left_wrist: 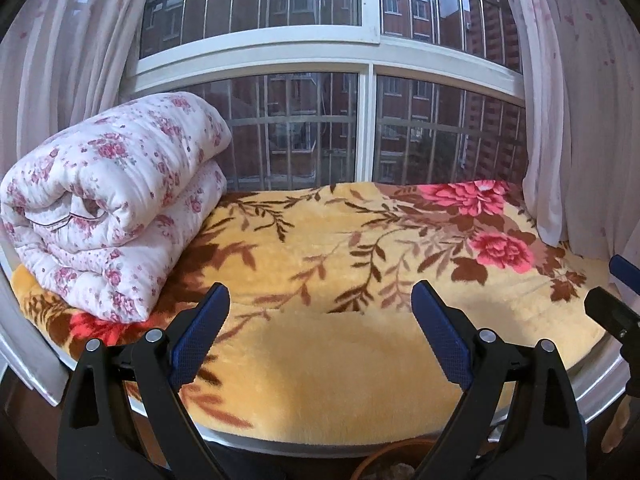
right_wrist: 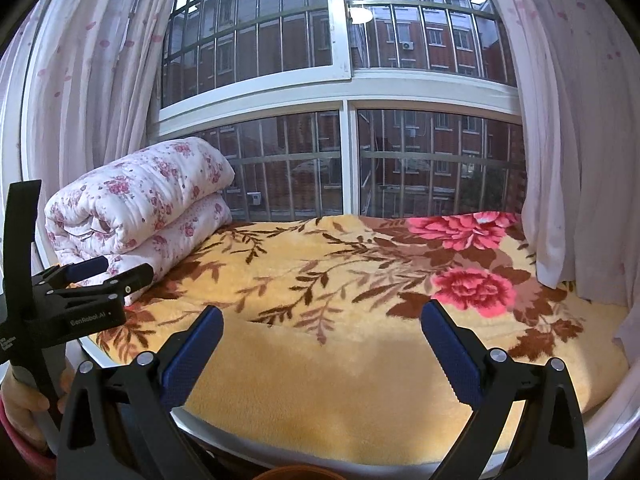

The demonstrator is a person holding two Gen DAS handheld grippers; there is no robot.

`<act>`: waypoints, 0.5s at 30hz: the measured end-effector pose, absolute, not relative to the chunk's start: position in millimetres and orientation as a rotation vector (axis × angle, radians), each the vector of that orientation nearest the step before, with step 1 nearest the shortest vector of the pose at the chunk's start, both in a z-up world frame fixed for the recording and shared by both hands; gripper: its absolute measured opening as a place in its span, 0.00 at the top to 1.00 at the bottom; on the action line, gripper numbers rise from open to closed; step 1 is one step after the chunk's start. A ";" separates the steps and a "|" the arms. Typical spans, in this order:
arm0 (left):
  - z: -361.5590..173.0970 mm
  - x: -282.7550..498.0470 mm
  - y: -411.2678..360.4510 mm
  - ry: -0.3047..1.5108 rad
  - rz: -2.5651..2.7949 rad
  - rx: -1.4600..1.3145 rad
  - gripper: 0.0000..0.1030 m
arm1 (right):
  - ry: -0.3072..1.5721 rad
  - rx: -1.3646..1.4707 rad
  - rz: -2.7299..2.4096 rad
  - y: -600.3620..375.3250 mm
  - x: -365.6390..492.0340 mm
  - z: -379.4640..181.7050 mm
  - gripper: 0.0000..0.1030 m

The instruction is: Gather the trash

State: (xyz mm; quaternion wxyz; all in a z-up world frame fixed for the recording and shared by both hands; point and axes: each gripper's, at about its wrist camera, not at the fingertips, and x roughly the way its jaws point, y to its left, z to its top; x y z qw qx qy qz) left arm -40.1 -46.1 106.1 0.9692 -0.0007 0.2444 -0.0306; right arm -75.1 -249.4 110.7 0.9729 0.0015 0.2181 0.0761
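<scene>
No trash shows in either view. My left gripper [left_wrist: 320, 300] is open and empty, its blue-padded fingers spread wide above the front edge of a yellow floral blanket [left_wrist: 320, 240] on a window seat. My right gripper [right_wrist: 322, 320] is also open and empty over the same blanket [right_wrist: 340, 280]. The left gripper also shows at the left edge of the right wrist view [right_wrist: 108, 270], close to the folded quilt. The right gripper's tip shows at the right edge of the left wrist view [left_wrist: 618, 280].
A folded white quilt with pink flowers [left_wrist: 112, 200] lies on the blanket's left end, also in the right wrist view [right_wrist: 140, 204]. A barred window [left_wrist: 360, 128] stands behind. Sheer pink curtains [left_wrist: 580, 100] hang at both sides. A brown round rim [left_wrist: 400, 460] shows below the seat.
</scene>
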 end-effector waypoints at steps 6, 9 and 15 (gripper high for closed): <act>112.5 -42.4 -45.9 0.469 -0.054 0.000 0.13 | 0.433 0.006 0.151 -250.3 -76.3 113.5 0.05; 114.7 -43.8 -46.0 0.462 -0.056 -0.004 0.13 | 0.433 0.008 0.149 -250.5 -76.4 114.1 0.05; 118.9 -46.1 -47.4 0.450 -0.058 -0.002 0.13 | 0.434 0.008 0.152 -251.3 -76.6 115.1 0.05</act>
